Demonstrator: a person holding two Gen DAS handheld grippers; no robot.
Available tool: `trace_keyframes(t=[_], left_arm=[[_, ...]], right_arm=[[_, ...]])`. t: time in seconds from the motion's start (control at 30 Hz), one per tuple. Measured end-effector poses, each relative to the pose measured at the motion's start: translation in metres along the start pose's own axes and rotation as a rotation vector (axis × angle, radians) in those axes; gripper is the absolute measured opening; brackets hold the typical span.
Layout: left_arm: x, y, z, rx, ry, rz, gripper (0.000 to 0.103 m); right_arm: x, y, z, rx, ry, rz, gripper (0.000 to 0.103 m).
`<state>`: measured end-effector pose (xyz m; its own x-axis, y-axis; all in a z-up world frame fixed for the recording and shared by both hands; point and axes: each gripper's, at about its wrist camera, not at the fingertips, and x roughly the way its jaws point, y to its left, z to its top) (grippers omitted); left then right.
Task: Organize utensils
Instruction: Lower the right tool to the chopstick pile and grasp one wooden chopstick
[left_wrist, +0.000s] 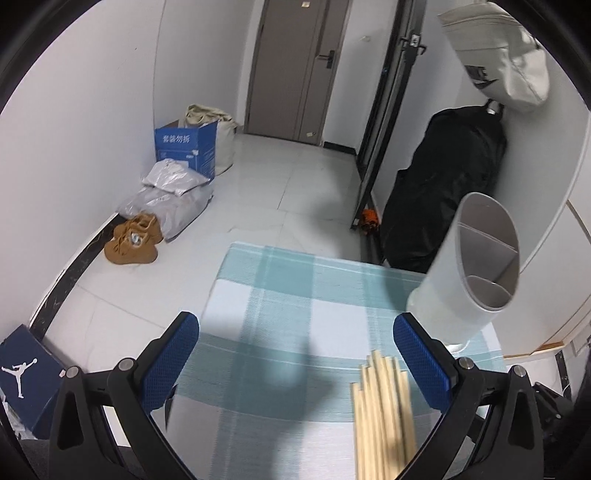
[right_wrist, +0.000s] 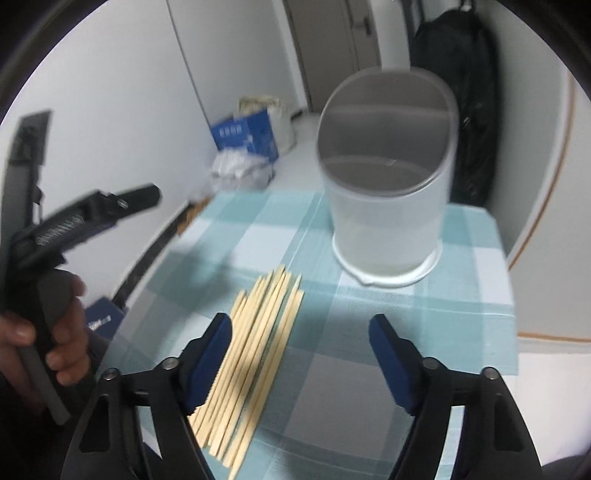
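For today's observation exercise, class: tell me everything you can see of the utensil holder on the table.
The utensil holder is a tall, pale grey-white tub that looks like matt plastic, with a rounded oval mouth. Inner walls split it into compartments, seen best in the left wrist view; all look empty. A white flared base rings its foot. It stands upright on the checked tablecloth, near the table's far edge, apart from the wooden chopsticks lying nearer the camera. Neither gripper touches it.

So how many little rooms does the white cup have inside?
3 in the white holder: two small compartments at its near end, one bigger at the far end, as the left wrist view shows.
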<state>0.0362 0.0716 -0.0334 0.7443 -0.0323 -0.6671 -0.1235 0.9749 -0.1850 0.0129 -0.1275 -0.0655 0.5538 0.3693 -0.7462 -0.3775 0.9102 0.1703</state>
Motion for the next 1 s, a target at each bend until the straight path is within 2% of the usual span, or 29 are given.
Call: trace_keyframes(t=[0.1, 0.23, 0.33, 0.4, 0.5, 0.67, 0.8, 1.0], left_arm=[[0.005, 0.011, 0.003, -0.032, 0.025, 0.01, 0.102], [0.01, 0.023, 0.007, -0.083, 0.052, 0.012, 0.102], [0.016, 0.031, 0.009, -0.115, 0.077, 0.006, 0.102], [0.018, 0.035, 0.01, -0.131, 0.086, 0.002, 0.102], [0.019, 0.041, 0.012, -0.148, 0.095, 0.001, 0.102], [0.022, 0.05, 0.014, -0.185, 0.113, -0.018, 0.102], [0.022, 0.054, 0.014, -0.198, 0.119, -0.021, 0.102], [0.023, 0.059, 0.014, -0.193, 0.134, -0.018, 0.102]], right_arm=[[0.024, 0.008, 0.005, -0.038, 0.084, -0.014, 0.058], [0.054, 0.017, 0.01, -0.099, 0.189, -0.095, 0.045], [0.07, 0.016, 0.012, -0.12, 0.243, -0.147, 0.036], [0.077, 0.015, 0.013, -0.127, 0.272, -0.173, 0.034], [0.081, 0.014, 0.016, -0.121, 0.294, -0.168, 0.034], [0.092, 0.017, 0.022, -0.126, 0.36, -0.206, 0.032], [0.093, 0.021, 0.027, -0.135, 0.363, -0.22, 0.03], [0.094, 0.021, 0.033, -0.101, 0.369, -0.176, 0.008]])
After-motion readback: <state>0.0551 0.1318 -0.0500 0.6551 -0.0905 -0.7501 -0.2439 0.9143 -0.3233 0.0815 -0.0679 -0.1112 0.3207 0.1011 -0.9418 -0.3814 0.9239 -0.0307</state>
